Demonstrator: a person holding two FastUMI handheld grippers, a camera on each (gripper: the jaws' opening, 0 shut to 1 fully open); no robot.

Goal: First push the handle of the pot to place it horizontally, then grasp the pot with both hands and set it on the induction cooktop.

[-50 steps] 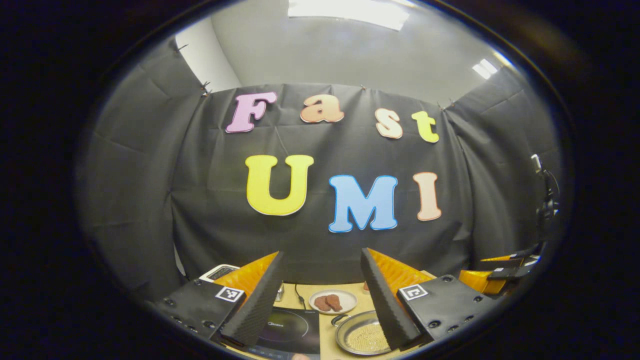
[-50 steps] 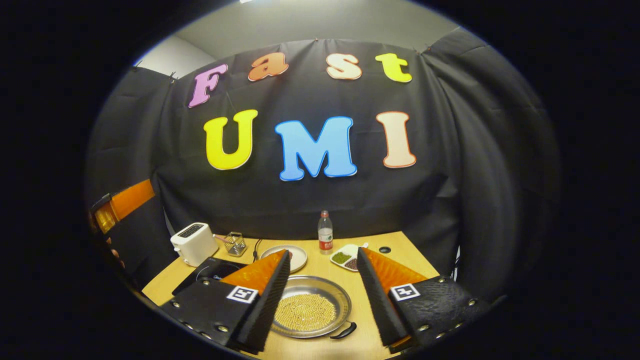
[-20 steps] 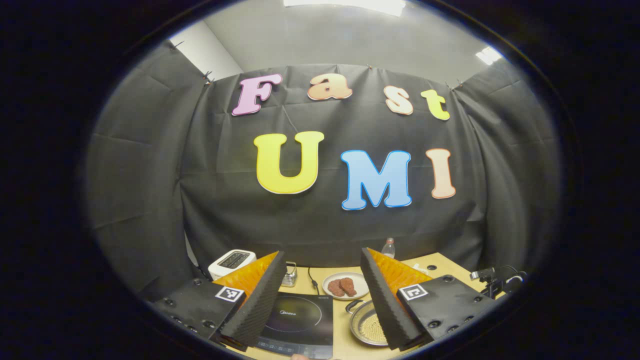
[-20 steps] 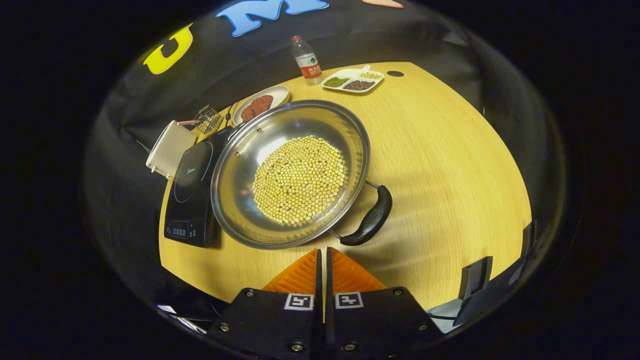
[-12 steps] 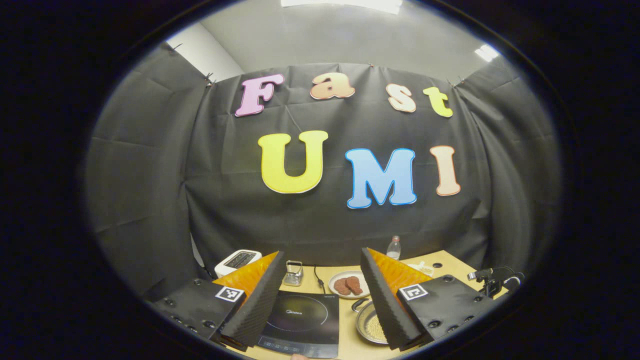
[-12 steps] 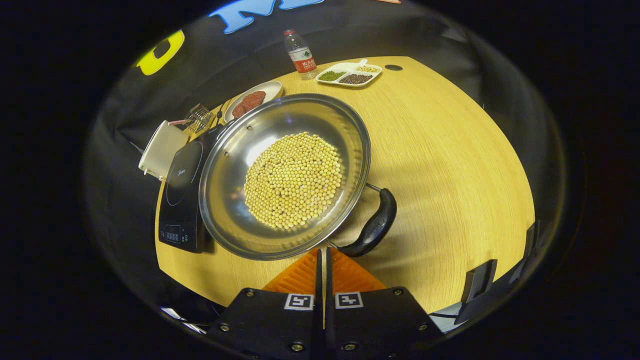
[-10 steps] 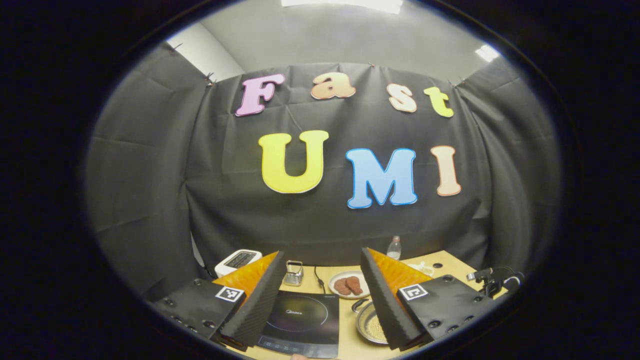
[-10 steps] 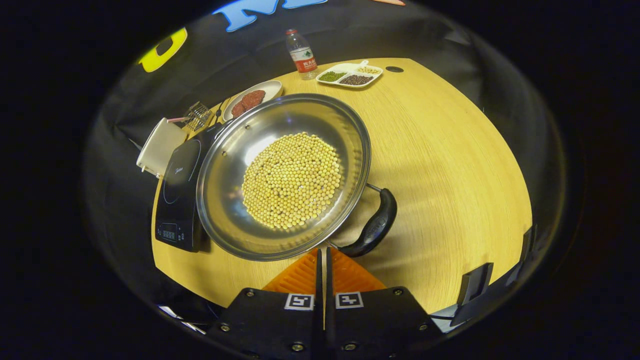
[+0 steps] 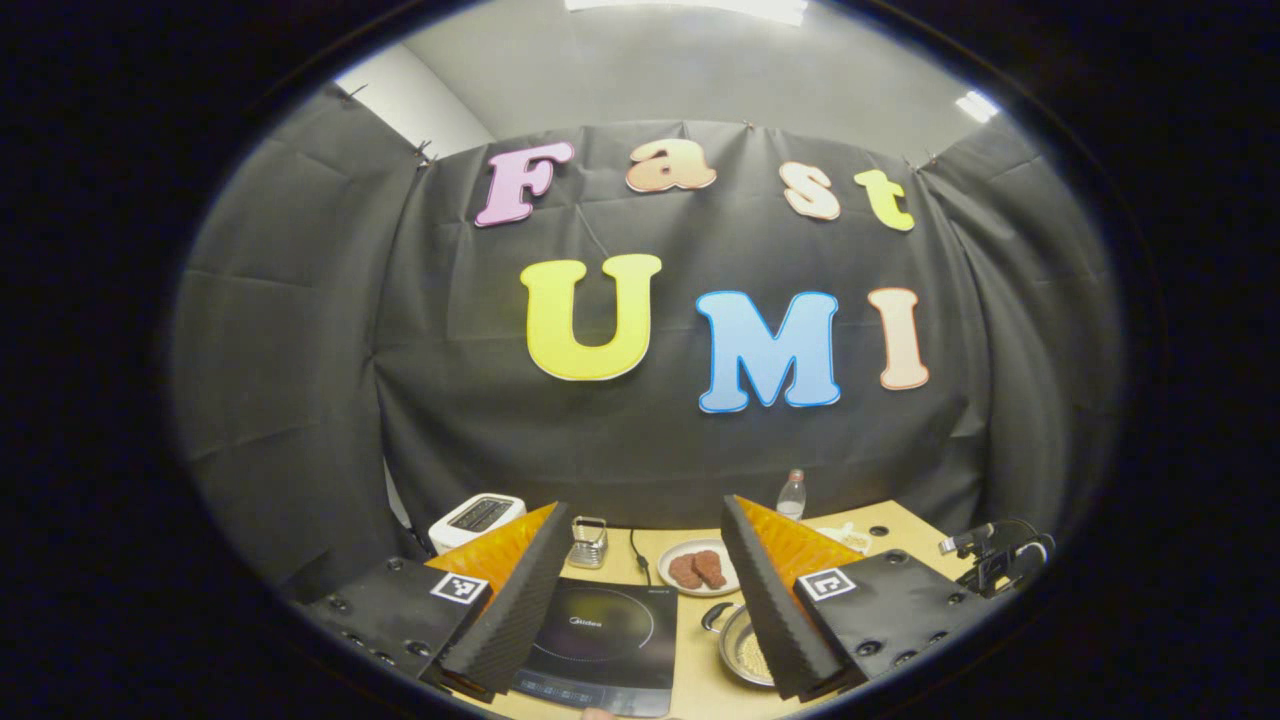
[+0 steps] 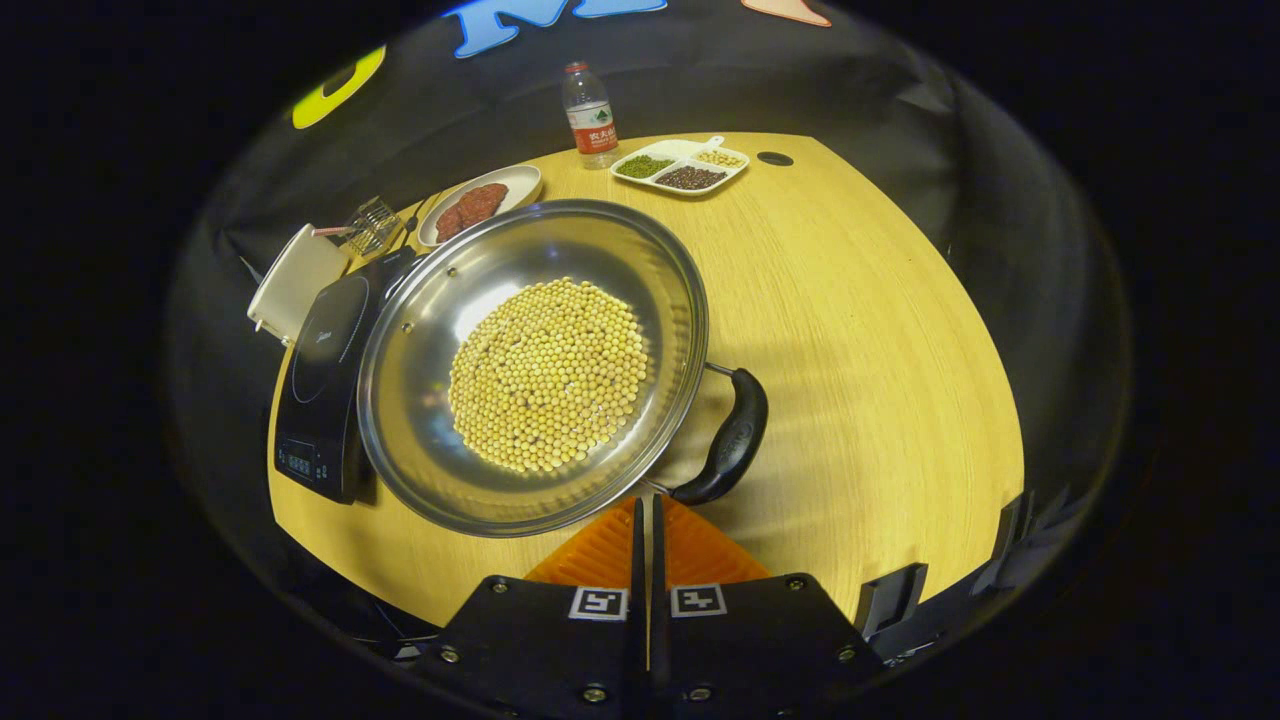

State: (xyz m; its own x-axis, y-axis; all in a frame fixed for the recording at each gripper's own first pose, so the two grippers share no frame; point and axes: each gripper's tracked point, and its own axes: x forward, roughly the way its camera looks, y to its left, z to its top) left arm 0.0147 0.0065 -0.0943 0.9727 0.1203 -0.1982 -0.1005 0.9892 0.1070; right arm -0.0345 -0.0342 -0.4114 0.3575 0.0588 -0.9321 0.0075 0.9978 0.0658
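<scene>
A steel pot (image 10: 535, 370) holding yellow beans rests on the wooden table (image 10: 880, 350), overlapping the right edge of the black induction cooktop (image 10: 320, 370). One black handle (image 10: 728, 440) juts out at the pot's lower right. My right gripper (image 10: 645, 500) is shut with nothing in it, looking down, its tips right by the rim beside that handle's near end. My left gripper (image 9: 645, 515) is open and level above the table's near side. Between its fingers I see the cooktop (image 9: 600, 640). The pot (image 9: 745, 655) is half hidden behind one finger.
At the back stand a white toaster (image 10: 290, 280), a wire basket (image 10: 372, 225), a plate of meat (image 10: 470, 205), a water bottle (image 10: 588, 110) and a divided dish of beans (image 10: 680, 165). A black device with cables (image 9: 1000, 560) sits at the right edge.
The right gripper, open and level 2.5 s ago, has shut and tilted down over the pot. In the last half second the pot slid slightly left in its view. The left gripper stays open.
</scene>
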